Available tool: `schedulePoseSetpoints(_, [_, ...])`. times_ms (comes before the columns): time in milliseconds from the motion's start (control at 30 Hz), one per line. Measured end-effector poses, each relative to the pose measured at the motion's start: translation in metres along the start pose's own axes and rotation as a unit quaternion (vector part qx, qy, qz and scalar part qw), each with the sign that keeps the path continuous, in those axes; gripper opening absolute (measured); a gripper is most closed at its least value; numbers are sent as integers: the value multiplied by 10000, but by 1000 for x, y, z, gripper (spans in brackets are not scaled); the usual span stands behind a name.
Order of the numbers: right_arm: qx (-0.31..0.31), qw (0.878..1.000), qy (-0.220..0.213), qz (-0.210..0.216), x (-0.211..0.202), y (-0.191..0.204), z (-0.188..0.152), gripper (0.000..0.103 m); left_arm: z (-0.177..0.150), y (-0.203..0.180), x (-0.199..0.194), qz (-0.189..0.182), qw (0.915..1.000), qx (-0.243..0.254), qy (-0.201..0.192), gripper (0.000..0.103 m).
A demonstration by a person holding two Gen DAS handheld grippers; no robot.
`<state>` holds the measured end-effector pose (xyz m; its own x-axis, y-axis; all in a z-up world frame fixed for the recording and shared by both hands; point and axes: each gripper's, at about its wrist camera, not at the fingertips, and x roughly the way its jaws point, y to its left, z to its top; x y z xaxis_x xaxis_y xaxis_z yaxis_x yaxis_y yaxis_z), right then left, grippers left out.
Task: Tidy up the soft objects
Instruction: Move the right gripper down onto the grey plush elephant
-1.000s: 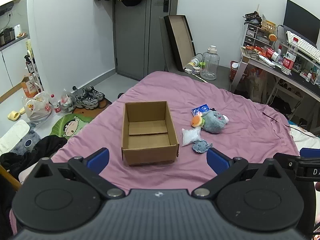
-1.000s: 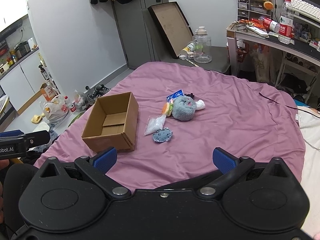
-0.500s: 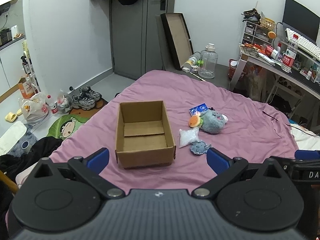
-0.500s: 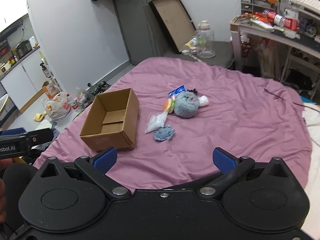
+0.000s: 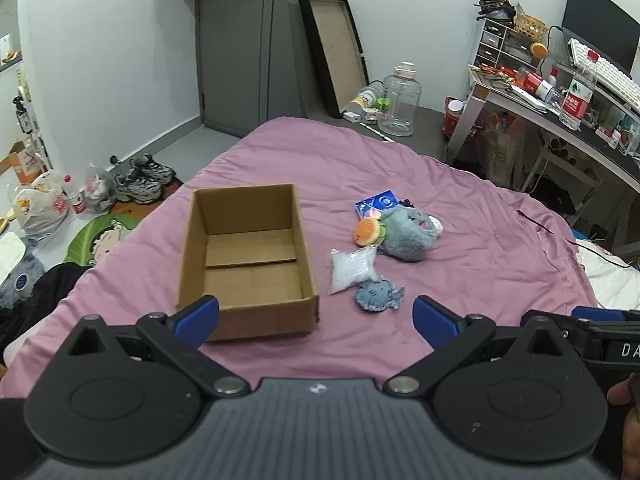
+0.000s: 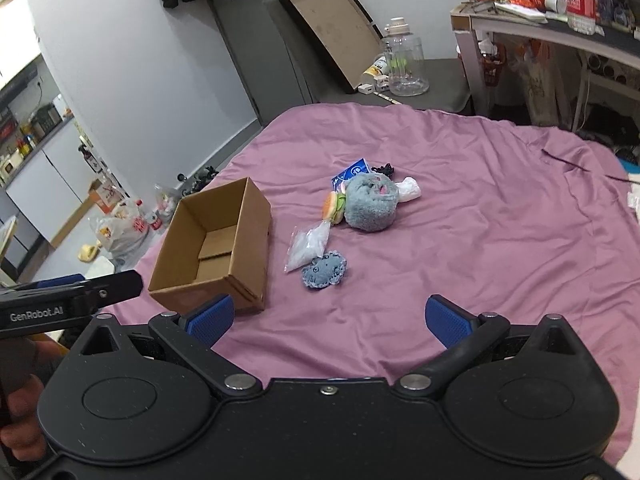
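An open, empty cardboard box (image 5: 248,256) (image 6: 216,240) sits on the purple bed. To its right lie a grey-blue plush (image 5: 406,234) (image 6: 370,208), a small burger toy (image 5: 367,231) (image 6: 334,208), a clear bag of white filling (image 5: 352,268) (image 6: 308,246), a small blue knitted toy (image 5: 378,294) (image 6: 324,270) and a blue packet (image 5: 376,204) (image 6: 352,172). My left gripper (image 5: 316,320) is open and empty, just short of the box. My right gripper (image 6: 328,318) is open and empty, short of the knitted toy.
The purple bed (image 5: 460,208) ends at the left above a floor with shoes (image 5: 140,180) and bags (image 5: 40,208). A cluttered desk (image 5: 560,96) stands at the right. A water jug (image 5: 400,100) and a leaning frame (image 5: 336,48) are beyond the bed.
Both grippers have moved forward and lower towards the bed, so the box and the toys look nearer. Both stay open and empty.
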<state>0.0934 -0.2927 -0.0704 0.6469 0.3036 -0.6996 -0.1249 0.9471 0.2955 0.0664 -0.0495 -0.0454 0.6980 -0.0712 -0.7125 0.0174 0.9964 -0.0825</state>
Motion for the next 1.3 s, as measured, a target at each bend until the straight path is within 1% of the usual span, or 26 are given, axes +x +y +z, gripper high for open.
schedulePoseSetpoints(100, [80,9999,-82,33,7,-8,4,101,6,-5,13,-46,10000,-10,53,102])
schedulePoseSetpoints(333, [528,9984,-61,194,26,-31,16,99,22,-15,35,-78,9999,-49,67,100])
schedulePoseSetpoints(433, [728,9969,-73,272,35,-40,18,91,29,-22,44,-129,9999,-33,26,100])
schedulePoseSetpoints(600, [1137,9927,-67,399,51,-60,22,88,35,-35,63,-202,9998,7,84,99])
schedulePoseSetpoints(667, [1197,9920,-79,400,56,-64,24,85,37,-38,71,-216,9997,9,131,97])
schedulePoseSetpoints(800, [1330,9904,-69,361,68,-70,30,84,42,-46,85,-275,9994,-15,193,94])
schedulePoseSetpoints(833, [1359,9901,-59,337,71,-72,32,84,45,-48,90,-273,9994,-41,230,91])
schedulePoseSetpoints(967, [1444,9892,-97,235,79,-76,37,83,56,-56,111,-313,9987,-121,395,84])
schedulePoseSetpoints(1167, [1733,9844,-122,267,93,-90,45,80,67,-69,131,-306,9988,-87,377,82])
schedulePoseSetpoints(1300, [1955,9803,-125,263,107,-99,51,80,75,-74,148,-341,9982,-237,427,77])
